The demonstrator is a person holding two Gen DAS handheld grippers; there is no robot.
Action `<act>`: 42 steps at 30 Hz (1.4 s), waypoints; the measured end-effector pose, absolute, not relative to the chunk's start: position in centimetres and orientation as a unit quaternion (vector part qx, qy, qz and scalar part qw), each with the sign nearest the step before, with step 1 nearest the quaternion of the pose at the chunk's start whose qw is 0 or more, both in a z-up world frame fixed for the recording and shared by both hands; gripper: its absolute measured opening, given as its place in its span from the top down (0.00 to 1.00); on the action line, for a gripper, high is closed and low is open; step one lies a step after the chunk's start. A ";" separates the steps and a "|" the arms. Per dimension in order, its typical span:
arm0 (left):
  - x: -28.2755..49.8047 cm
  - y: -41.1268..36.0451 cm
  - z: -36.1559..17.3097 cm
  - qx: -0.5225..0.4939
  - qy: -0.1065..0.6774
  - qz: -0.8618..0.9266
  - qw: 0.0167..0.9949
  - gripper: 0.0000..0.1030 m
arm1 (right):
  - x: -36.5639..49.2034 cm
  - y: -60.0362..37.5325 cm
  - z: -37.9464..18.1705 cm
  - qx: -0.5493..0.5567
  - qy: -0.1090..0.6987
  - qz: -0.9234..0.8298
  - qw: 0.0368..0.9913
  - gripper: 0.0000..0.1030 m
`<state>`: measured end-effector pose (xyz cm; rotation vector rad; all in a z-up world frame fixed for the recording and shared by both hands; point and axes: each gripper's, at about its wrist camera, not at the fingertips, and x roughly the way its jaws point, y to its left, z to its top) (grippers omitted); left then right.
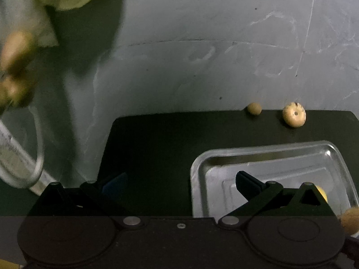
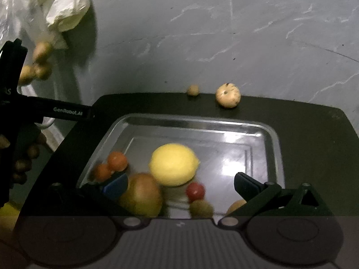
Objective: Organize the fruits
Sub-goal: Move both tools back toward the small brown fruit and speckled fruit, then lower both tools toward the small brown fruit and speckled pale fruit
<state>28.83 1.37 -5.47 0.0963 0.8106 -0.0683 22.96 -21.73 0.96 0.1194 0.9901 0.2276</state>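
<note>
My right tool (image 2: 179, 185) hangs over the metal tray (image 2: 272, 134), its fingers spread wide with nothing between them. In the tray I see a lemon (image 2: 174, 164), two small orange fruits (image 2: 117, 161) at its left, a larger reddish-yellow fruit (image 2: 143, 194) touching the lemon, a red cherry tomato (image 2: 195, 191) and a greenish round fruit (image 2: 200, 208) just beside it. My left tool (image 1: 181, 182) is also spread apart and empty, its right finger over the tray's left part. On the dark desk (image 2: 314, 130) beyond the tray sit a pale round fruit (image 2: 228, 95) and a smaller tan ball (image 2: 193, 90) near the far edge. A crumpled white bag (image 2: 65, 6) lies on the grey floor.
</note>
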 end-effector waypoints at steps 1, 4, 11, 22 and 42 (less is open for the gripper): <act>29.2 1.0 -5.4 0.049 0.392 -0.035 0.918 0.01 | 23.3 -22.1 0.8 0.058 0.472 0.105 0.873 0.00; 30.3 -0.3 -5.3 0.060 0.388 -0.036 0.919 0.01 | 24.3 -23.3 0.4 0.060 0.467 0.092 0.877 0.00; 33.1 -4.2 -5.0 0.083 0.370 -0.034 0.925 0.01 | 26.5 -25.8 -0.8 0.057 0.460 0.054 0.884 0.00; 35.9 -7.4 -5.9 0.106 0.372 -0.030 0.922 0.01 | 29.1 -28.8 -2.5 0.055 0.462 0.052 0.884 0.00; 41.7 -11.1 -8.2 0.045 0.399 -0.030 0.915 0.01 | 35.6 -29.1 -5.4 0.017 0.442 0.092 0.892 0.00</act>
